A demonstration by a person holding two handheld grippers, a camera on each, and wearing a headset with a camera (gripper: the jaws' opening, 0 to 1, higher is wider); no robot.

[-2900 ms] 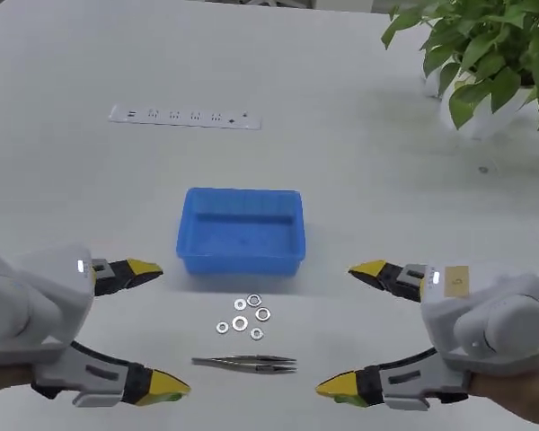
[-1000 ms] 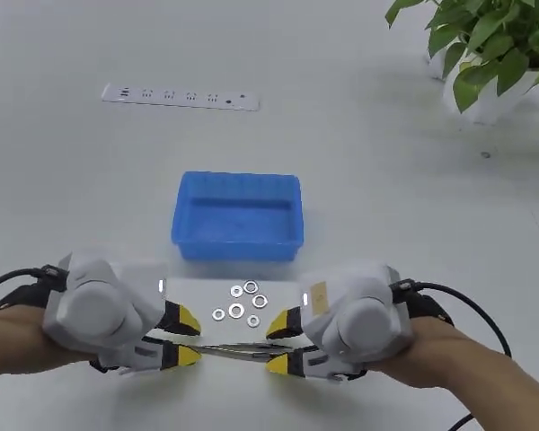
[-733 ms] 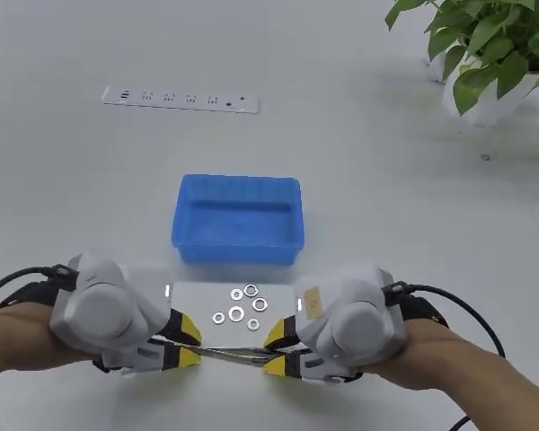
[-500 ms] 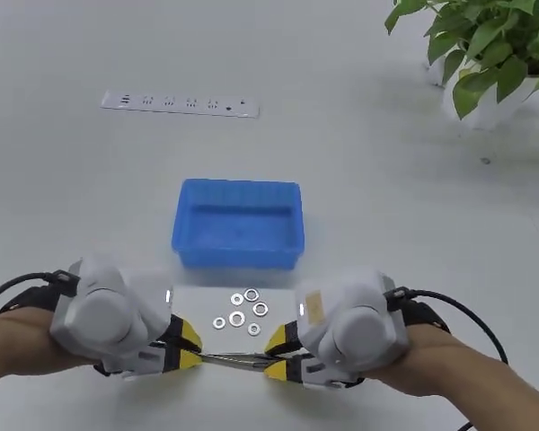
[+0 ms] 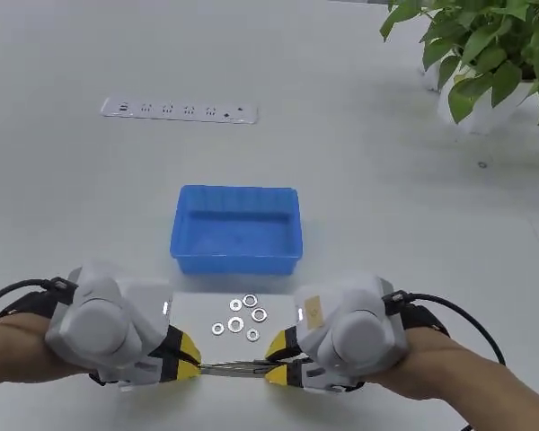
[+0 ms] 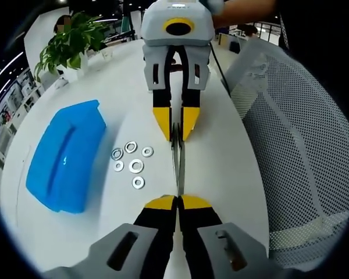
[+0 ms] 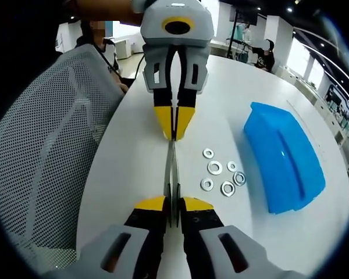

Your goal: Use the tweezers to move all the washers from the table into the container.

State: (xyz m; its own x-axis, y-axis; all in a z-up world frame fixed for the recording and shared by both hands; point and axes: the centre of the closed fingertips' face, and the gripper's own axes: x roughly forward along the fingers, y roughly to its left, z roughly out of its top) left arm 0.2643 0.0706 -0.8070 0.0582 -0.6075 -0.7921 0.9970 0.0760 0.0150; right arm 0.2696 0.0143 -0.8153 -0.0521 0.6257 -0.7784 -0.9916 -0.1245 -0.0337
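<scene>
Near the front edge of the table (image 5: 386, 206): left hand-held gripper (image 5: 187, 359), jaws pinched together on one end of the tweezers (image 5: 234, 366). Facing it tip to tip, right hand-held gripper (image 5: 277, 359), jaws likewise pressed onto the other end. Tweezers stretched straight between the two pairs of yellow tips, parallel to the front edge; whether lifted or resting on the table, cannot tell.

Just beyond the tweezers, toward the middle of the table: six washers (image 5: 236, 325) in a loose cluster, lying flat, close to one another, apart from the tweezers and from both sets of jaws.

Farther on, just behind the washers: the blue container (image 5: 235, 263), upright, long side toward the cluster. Between washers and container, bare table.

Toward the far edge, well apart from the container: a white power strip (image 5: 178, 110) lying flat. At the far right corner: a potted plant (image 5: 485, 45) with green leaves.

Trailing back from the right hand-held gripper: a dark cable (image 5: 454, 312). Off the front edge, seen in both gripper views behind the opposite hand-held gripper: a white mesh chair back (image 6: 291, 145).
</scene>
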